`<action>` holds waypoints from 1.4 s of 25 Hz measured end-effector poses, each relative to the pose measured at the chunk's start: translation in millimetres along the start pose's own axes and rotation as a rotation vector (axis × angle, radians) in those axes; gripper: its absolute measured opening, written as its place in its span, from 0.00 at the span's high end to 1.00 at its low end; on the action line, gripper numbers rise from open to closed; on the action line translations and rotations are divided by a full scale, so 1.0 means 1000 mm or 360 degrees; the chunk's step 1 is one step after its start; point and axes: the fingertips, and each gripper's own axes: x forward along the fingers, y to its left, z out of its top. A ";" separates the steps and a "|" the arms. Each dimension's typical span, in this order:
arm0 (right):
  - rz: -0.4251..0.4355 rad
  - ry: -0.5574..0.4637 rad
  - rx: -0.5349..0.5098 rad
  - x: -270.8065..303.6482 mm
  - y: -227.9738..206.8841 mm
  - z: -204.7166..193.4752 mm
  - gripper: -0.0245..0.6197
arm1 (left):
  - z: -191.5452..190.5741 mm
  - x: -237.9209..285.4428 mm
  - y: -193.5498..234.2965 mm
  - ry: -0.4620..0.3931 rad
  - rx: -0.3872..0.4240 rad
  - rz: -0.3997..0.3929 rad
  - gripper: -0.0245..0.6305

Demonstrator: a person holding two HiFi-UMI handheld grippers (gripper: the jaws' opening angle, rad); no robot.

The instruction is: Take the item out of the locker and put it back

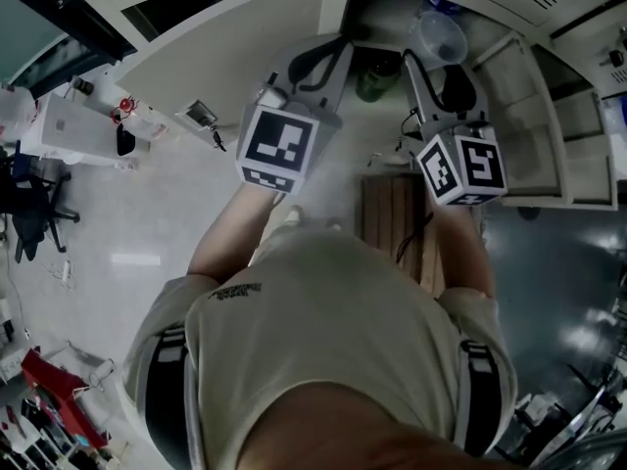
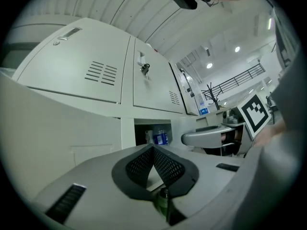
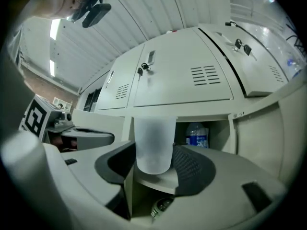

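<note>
Head view: the left gripper [image 1: 323,57] and the right gripper [image 1: 436,71] both reach toward the open locker [image 1: 549,135]. The clear cup [image 1: 439,35] sits at the right gripper's tips, and a green bottle [image 1: 375,78] stands between the two grippers.

Left gripper view: the left gripper's [image 2: 153,150] pads meet at their tips with nothing between them. A water bottle [image 2: 161,137] stands inside the open compartment.

Right gripper view: the right gripper's [image 3: 153,162] pads clamp the upright cup [image 3: 153,145]. Its base is just above the front edge of the shelf [image 3: 158,181]; I cannot tell whether it touches. The water bottle [image 3: 195,135] stands behind it, to the right.
</note>
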 end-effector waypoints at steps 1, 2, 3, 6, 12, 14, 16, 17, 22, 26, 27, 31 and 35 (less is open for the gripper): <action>0.0014 -0.0002 -0.0002 -0.004 0.002 0.002 0.58 | 0.004 -0.003 0.000 -0.0013 0.0003 -0.0006 0.94; 0.0033 -0.0004 -0.0006 -0.008 0.005 0.004 0.58 | 0.008 -0.005 0.000 -0.0023 -0.0004 -0.0011 0.94; 0.0053 -0.0005 -0.0010 -0.012 0.008 0.005 0.58 | 0.010 -0.008 0.000 -0.0031 -0.0013 -0.0012 0.94; 0.0099 -0.0006 -0.0004 -0.024 0.015 0.006 0.58 | 0.014 -0.013 -0.002 -0.0036 -0.0001 -0.0009 0.94; 0.0117 -0.0046 0.0028 -0.045 0.020 0.003 0.58 | 0.016 -0.023 -0.012 -0.0032 -0.0007 -0.0061 0.94; 0.0132 -0.0060 0.0063 -0.050 0.020 -0.003 0.58 | 0.008 -0.023 -0.018 -0.0018 -0.0002 -0.0093 0.94; 0.0148 -0.0037 0.0097 -0.055 0.022 -0.014 0.58 | 0.000 -0.025 -0.023 0.0004 0.0039 -0.0101 0.94; 0.0153 -0.0024 0.0106 -0.058 0.023 -0.019 0.58 | -0.005 -0.026 -0.026 0.0018 0.0065 -0.0097 0.94; 0.0185 -0.0010 0.0147 -0.066 0.032 -0.030 0.58 | -0.028 -0.031 -0.037 0.0081 0.0077 -0.0105 0.94; 0.0245 -0.0029 0.0252 -0.069 0.041 -0.032 0.58 | -0.043 -0.036 -0.042 0.0139 0.0050 -0.0096 0.94; 0.0252 -0.0031 0.0246 -0.069 0.042 -0.033 0.58 | -0.044 -0.037 -0.042 0.0141 0.0053 -0.0090 0.94; 0.0256 -0.0038 0.0224 -0.071 0.044 -0.033 0.58 | -0.044 -0.037 -0.038 0.0120 0.0081 -0.0065 0.94; 0.0260 -0.0039 0.0232 -0.072 0.043 -0.034 0.58 | -0.042 -0.039 -0.038 0.0113 0.0056 -0.0060 0.94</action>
